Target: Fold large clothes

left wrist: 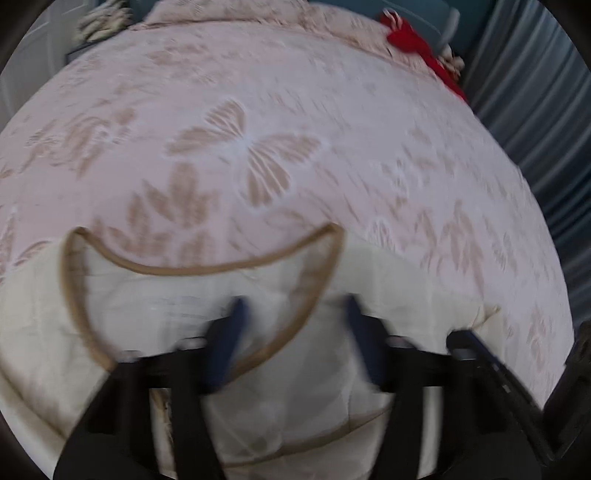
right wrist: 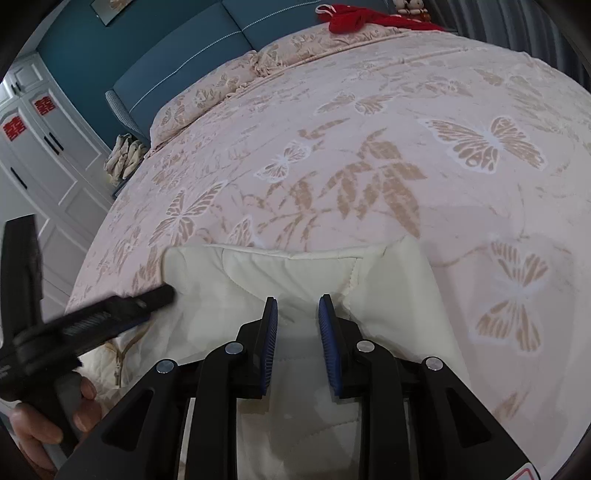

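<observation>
A pink bedspread [right wrist: 369, 122] patterned with tan butterflies and leaves covers the bed, matching pillows [right wrist: 221, 92] lying at its far end against a teal padded headboard [right wrist: 184, 59]. A red cloth [right wrist: 354, 18] lies at the far right corner; white wardrobe doors [right wrist: 40, 155] stand left.

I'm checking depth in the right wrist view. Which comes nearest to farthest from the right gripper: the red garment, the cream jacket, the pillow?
From the right gripper, in the right wrist view:
1. Cream jacket, directly under and ahead of the fingers.
2. Pillow, ahead and left, at the bed's head.
3. Red garment, at the far top edge, past the pillow.
</observation>
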The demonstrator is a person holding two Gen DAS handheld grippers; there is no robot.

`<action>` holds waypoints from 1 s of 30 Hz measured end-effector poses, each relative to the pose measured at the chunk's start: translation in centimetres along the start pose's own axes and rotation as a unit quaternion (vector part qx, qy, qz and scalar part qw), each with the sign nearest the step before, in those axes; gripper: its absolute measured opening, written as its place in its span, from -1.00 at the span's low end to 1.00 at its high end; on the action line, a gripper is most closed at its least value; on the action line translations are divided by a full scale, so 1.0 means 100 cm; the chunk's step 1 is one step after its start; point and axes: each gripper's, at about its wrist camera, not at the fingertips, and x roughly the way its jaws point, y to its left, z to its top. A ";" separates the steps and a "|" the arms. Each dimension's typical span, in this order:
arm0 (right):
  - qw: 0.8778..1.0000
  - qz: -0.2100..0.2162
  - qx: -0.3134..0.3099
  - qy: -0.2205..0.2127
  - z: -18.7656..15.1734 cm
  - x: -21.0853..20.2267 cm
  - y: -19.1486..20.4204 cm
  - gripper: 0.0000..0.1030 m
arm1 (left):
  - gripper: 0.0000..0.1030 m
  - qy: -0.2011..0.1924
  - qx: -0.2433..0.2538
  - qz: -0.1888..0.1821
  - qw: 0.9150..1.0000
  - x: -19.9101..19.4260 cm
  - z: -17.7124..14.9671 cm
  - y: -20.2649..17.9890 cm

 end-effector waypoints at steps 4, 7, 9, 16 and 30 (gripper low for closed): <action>1.000 -0.005 0.005 -0.010 -0.002 0.002 -0.003 -0.68 | -0.96 -0.012 0.028 0.015 0.999 0.004 -0.007 -0.012; 1.000 -0.008 0.016 -0.017 -0.003 0.003 -0.008 -0.80 | -0.98 -0.020 0.020 0.018 0.999 0.003 -0.009 -0.008; 0.999 -0.015 0.024 -0.015 -0.004 0.007 -0.011 -0.90 | -0.98 -0.023 0.024 0.024 0.999 0.004 -0.011 -0.009; 0.994 -0.102 -0.020 -0.020 0.018 -0.026 0.019 -0.61 | -0.55 -0.094 0.018 0.056 0.994 -0.060 -0.010 0.015; 0.967 -0.021 -0.232 0.103 -0.030 0.081 0.195 -0.43 | 0.10 -0.050 0.011 0.151 0.987 -0.041 -0.036 0.123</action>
